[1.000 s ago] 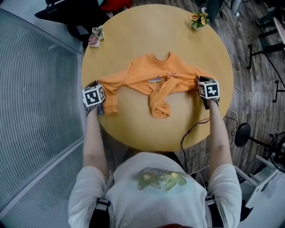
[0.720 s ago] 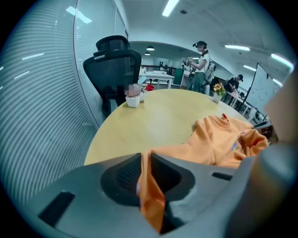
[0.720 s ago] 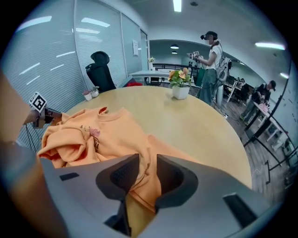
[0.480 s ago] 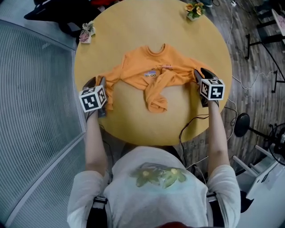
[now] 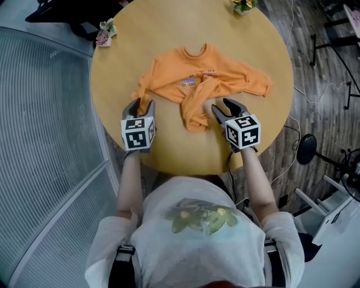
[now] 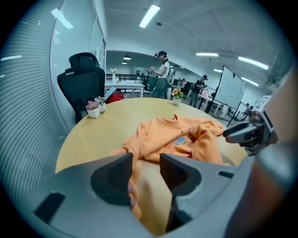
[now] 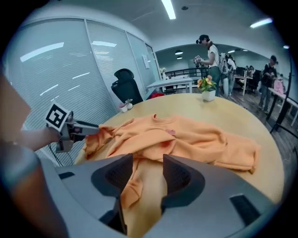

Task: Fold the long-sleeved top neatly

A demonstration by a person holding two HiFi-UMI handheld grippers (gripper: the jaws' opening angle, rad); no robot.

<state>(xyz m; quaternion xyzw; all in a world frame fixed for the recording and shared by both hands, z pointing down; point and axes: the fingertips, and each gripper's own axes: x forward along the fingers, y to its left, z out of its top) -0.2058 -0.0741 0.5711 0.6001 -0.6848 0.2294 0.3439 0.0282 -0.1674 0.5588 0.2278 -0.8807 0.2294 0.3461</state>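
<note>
The orange long-sleeved top (image 5: 197, 79) lies crumpled on the round wooden table (image 5: 169, 154), neck away from me, one sleeve bunched across its middle and another stretched right. My left gripper (image 5: 139, 106) hovers at the top's near left, beside the left sleeve. Its jaws have just been opening and stand open; in the left gripper view (image 6: 145, 160) the sleeve cuff (image 6: 134, 186) lies on the table below the gap, not pinched. My right gripper (image 5: 225, 107) hangs near the bunched sleeve end (image 5: 194, 121). Its jaws have just been opening too and stand open (image 7: 147, 160), over cloth but pressing nothing.
Two small flower pots stand on the table, one at the far left (image 5: 104, 32) and one at the far edge (image 5: 243, 4). A black office chair (image 6: 86, 76) is behind the table. Cables and a round stand base (image 5: 306, 160) lie on the floor at right.
Both grippers have let go of the top's outer ends, opened, and moved inward and back toward me. The left sleeve now lies closer to the body of the top.
</note>
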